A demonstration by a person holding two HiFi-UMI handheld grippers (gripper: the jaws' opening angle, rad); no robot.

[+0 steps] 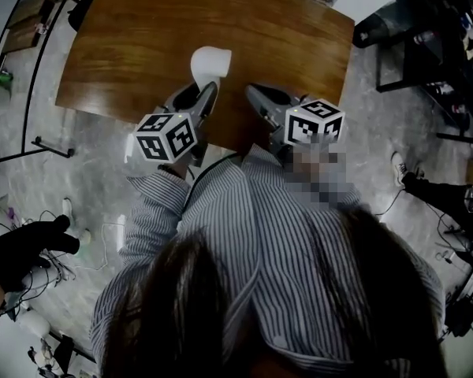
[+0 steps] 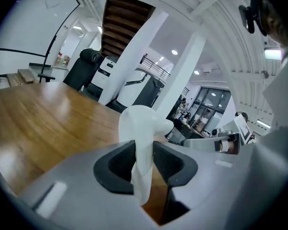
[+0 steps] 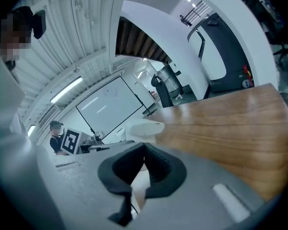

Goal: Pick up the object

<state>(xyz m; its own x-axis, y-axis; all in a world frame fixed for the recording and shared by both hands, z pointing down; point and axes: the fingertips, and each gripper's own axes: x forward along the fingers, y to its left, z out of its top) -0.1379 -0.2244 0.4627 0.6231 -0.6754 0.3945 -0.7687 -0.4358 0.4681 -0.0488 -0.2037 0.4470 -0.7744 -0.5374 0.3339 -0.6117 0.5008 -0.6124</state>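
The object is a white plastic piece with a rounded head and a thin stem. My left gripper is shut on it over the near part of the wooden table. In the left gripper view the stem stands pinched between the two dark pads, and the head rises above them. My right gripper is just to the right, a little apart from the object, with nothing in it. In the right gripper view its jaws meet at the tips, and the white piece shows beyond them to the left.
The table's near edge runs under both grippers. A black metal rack stands left of the table, dark equipment to its right. A black-gloved hand is at lower left. A marker cube shows far off.
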